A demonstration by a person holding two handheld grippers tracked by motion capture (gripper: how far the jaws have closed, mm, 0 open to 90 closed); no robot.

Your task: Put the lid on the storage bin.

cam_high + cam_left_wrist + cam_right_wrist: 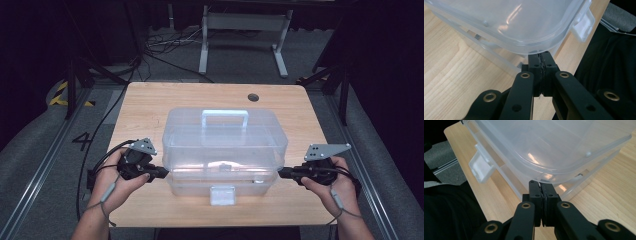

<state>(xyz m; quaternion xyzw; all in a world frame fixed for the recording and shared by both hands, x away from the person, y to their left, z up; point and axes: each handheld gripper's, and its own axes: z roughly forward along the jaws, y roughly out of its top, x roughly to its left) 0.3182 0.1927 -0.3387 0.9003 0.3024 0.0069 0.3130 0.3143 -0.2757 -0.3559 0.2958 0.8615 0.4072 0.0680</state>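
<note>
A clear plastic box (225, 145) with a lid and a top handle (224, 117) stands on the wooden table (145, 105). Its white front latch (222, 195) faces the near edge. My left gripper (165, 173) is shut and empty, its tips tucked under the lid's rim at the box's front left corner. In the left gripper view the shut tips (541, 55) touch the underside of the rim (531, 50). My right gripper (281, 173) is shut too, at the front right corner. The right gripper view has those tips (540, 183) just under the lid's edge (554, 177).
A round hole (253, 97) sits near the table's far right edge. Behind the table stand a white frame (245, 30) and loose cables (165, 45) on the floor. Bare tabletop lies on both sides of the box. The latch (584, 25) (482, 168) hangs over the near edge.
</note>
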